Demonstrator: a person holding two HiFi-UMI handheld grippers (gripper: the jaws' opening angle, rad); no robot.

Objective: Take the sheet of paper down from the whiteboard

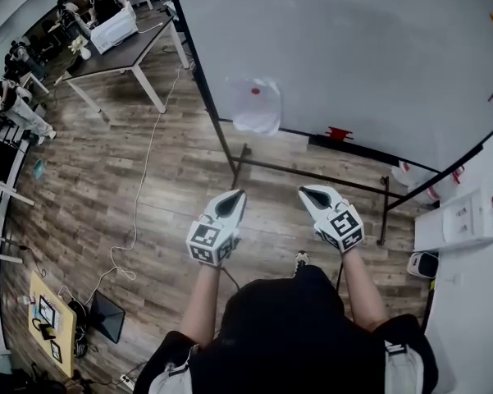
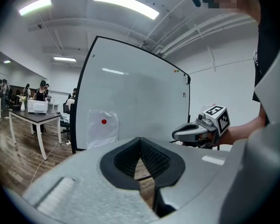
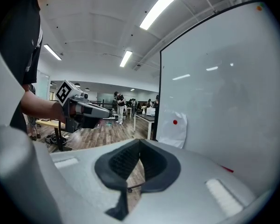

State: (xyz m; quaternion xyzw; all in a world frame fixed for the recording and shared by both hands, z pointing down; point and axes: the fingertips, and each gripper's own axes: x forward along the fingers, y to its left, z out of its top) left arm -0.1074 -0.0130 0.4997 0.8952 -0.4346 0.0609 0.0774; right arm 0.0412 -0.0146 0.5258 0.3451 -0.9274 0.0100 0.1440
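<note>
Facing the whiteboard (image 1: 353, 56) with two tools raised side by side, neither yet near it.

Item, sheet of paper (image 1: 256, 105): low on the whiteboard, close to its left edge; pinned by one red magnet (image 1: 255, 91) near its top middle; long side roughly upright; lower edge loose and reaching the bottom frame of the board; corners look slightly curled.

Item, left tool (image 1: 233, 197): tips pressed together, nothing between them; pointing at the board; the sheet shows a little left of its line in the left gripper view.

Item, right tool (image 1: 308, 194): tips likewise pressed together and empty; the sheet shows a little right of its line in the right gripper view.

Relation that matters: the sheet lies ahead of both tools and well apart from them; in the head view it sits between their lines but closer to the left tool's side, so the left tool appears the nearer.

Judgement: approach stage; both tools would need to spread before any pinch; the magnet probably has to be lifted, or the sheet slid from under it, with the loose lower edge the easier place to take hold.
</note>
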